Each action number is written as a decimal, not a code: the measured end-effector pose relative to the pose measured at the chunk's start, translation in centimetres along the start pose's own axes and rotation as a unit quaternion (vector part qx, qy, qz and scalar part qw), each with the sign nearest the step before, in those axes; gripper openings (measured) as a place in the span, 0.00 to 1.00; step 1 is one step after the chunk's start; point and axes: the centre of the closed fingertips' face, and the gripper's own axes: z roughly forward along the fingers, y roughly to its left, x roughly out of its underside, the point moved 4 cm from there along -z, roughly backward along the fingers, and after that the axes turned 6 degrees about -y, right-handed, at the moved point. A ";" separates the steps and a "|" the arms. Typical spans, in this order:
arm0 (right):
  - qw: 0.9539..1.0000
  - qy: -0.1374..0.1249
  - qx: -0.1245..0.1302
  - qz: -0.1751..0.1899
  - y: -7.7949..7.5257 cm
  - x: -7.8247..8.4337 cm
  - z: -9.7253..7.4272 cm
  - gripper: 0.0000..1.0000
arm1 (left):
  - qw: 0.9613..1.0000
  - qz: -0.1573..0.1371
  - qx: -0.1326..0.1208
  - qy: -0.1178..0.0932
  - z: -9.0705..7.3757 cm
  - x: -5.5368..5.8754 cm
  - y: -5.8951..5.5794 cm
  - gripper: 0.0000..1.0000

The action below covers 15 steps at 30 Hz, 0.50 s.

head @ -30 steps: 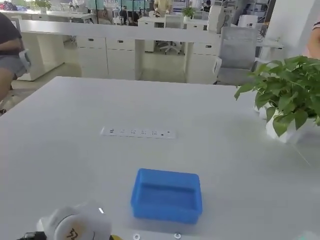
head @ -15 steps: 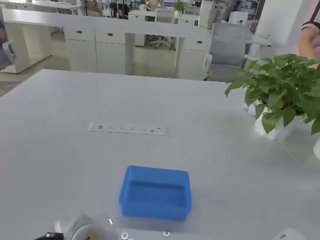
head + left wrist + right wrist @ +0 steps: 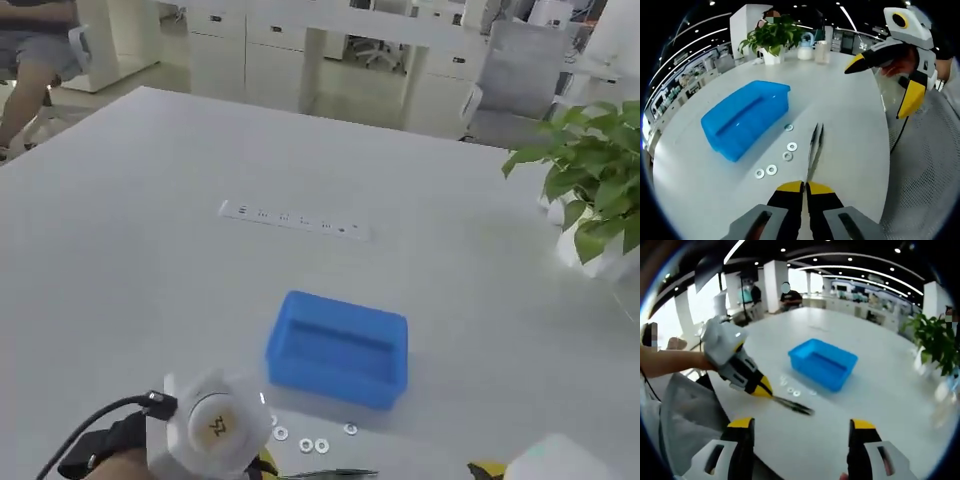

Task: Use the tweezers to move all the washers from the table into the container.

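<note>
My left gripper is shut on the handle end of dark metal tweezers, whose tips point across the white table. Several small steel washers lie in a loose row just left of the tweezers. Beyond them stands the blue container. In the head view the left gripper is at the bottom edge, with the washers between it and the container. My right gripper stands open, nothing between its fingers, facing the left gripper and tweezers.
A potted green plant stands at the table's right side. A white power strip lies flat beyond the container. Past the table are white desks and chairs, and a seated person at far left.
The head camera has tilted down, so the washers and tweezers show below the container. The left gripper sits higher in the picture.
</note>
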 end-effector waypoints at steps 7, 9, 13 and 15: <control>0.996 0.019 -0.050 -0.068 1.7 -1.3 2.4 0.71 | 0.999 0.004 -0.010 -0.036 -2.5 -1.3 -0.5 0.00; 0.994 0.022 -0.059 -0.084 2.2 -1.7 3.1 0.69 | 0.998 -0.005 -0.015 -0.056 -3.6 -1.9 -0.6 0.00; 0.990 0.027 -0.076 -0.117 3.3 -2.1 4.6 0.61 | 0.995 -0.010 -0.016 -0.096 -5.6 -3.5 -1.2 0.00; 0.987 0.044 -0.081 -0.128 3.8 -1.8 5.3 0.57 | 0.994 -0.007 -0.016 -0.106 -6.4 -4.0 -1.5 0.00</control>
